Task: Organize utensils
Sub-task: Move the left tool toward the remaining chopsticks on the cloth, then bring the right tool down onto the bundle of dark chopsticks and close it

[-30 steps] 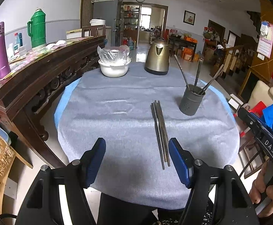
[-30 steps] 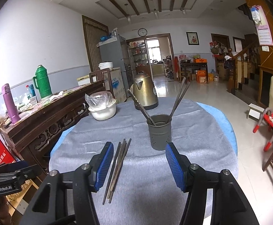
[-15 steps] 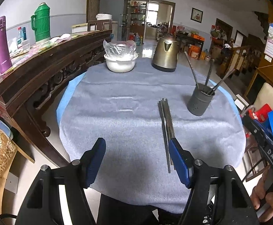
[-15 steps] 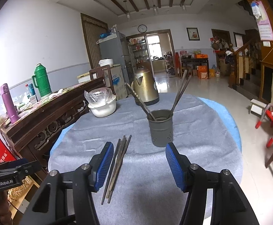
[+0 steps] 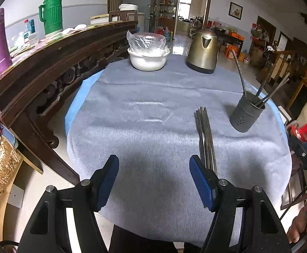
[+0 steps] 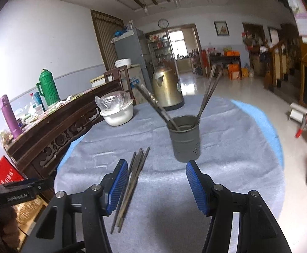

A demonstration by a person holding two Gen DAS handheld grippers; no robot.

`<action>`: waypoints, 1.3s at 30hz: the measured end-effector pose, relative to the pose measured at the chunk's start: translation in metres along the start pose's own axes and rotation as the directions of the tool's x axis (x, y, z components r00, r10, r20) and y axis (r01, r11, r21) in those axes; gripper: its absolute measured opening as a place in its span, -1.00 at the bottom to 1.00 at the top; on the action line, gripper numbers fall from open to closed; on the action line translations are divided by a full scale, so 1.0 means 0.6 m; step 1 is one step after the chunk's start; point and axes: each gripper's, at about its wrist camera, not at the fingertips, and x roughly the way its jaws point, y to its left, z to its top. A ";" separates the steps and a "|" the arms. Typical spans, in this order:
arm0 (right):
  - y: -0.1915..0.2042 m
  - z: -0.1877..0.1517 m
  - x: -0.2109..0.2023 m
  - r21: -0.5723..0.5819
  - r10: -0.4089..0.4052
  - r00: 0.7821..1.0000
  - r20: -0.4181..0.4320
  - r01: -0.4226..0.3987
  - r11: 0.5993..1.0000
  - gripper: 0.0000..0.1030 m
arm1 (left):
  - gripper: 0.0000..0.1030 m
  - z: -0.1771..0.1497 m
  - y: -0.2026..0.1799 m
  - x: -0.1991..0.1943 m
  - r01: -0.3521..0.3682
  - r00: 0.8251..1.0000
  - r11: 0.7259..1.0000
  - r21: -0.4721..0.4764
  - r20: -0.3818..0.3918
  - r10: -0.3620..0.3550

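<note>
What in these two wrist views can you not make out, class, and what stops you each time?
- Near ends of the loose chopsticks: left wrist view, behind the left gripper finger.
- Their exact count: right wrist view, bundled and overlapping.
- Bowl contents: covered by crinkled plastic.
- Holder bottom: right wrist view, hidden by its wall.

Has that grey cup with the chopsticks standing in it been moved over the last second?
No. The grey cup keeps its place on the cloth, right of the loose chopsticks and in front of the kettle; only the camera moved.
</note>
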 end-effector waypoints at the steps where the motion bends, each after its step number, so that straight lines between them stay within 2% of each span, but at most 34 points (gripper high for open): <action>1: 0.003 0.001 0.012 -0.002 0.007 1.000 -0.012 -0.007 1.000 0.18 | 0.36 0.003 -0.002 0.009 0.009 1.000 1.000 0.005 -0.003 -0.009; 4: 0.017 0.003 0.051 -0.017 0.031 0.998 -0.053 -0.032 0.999 0.06 | 0.36 0.008 -0.007 0.027 0.017 1.000 1.000 0.023 -0.009 -0.016; 6: 0.027 0.004 0.087 -0.017 0.054 0.993 -0.106 -0.056 0.998 -0.23 | 0.36 0.009 -0.008 0.041 0.020 1.000 0.999 0.034 -0.021 -0.019; 11: 0.046 -0.005 0.176 0.028 0.099 0.974 -0.205 -0.095 0.995 -0.23 | 0.36 0.007 0.006 0.063 0.002 0.999 0.999 0.040 -0.045 0.000; 17: 0.080 -0.007 0.229 -0.019 0.072 0.966 -0.248 -0.079 0.997 -0.23 | 0.36 0.008 0.024 0.078 -0.010 0.998 1.000 0.022 -0.069 0.012; 20: 0.097 -0.005 0.228 -0.065 0.044 0.965 -0.259 -0.063 0.996 -0.23 | 0.36 0.011 0.028 0.082 -0.012 0.997 1.000 0.023 -0.072 0.014; 26: 0.114 -0.003 0.218 -0.149 -0.062 0.963 -0.261 0.023 0.989 -0.23 | 0.36 0.008 0.015 0.093 0.003 0.996 0.999 0.039 -0.088 0.001; 29: 0.109 -0.001 0.217 -0.158 -0.077 0.963 -0.256 0.037 0.987 -0.23 | 0.36 0.006 0.009 0.095 0.006 0.995 0.999 0.047 -0.096 -0.001; 33: 0.092 -0.004 0.224 -0.124 -0.039 0.961 -0.274 0.005 0.992 -0.23 | 0.36 0.005 0.005 0.098 -0.001 0.995 0.999 0.046 -0.100 0.005; 39: 0.048 -0.012 0.275 0.005 0.053 0.949 -0.312 -0.055 0.998 -0.23 | 0.36 0.001 0.006 0.110 -0.001 0.992 1.000 0.029 -0.127 0.005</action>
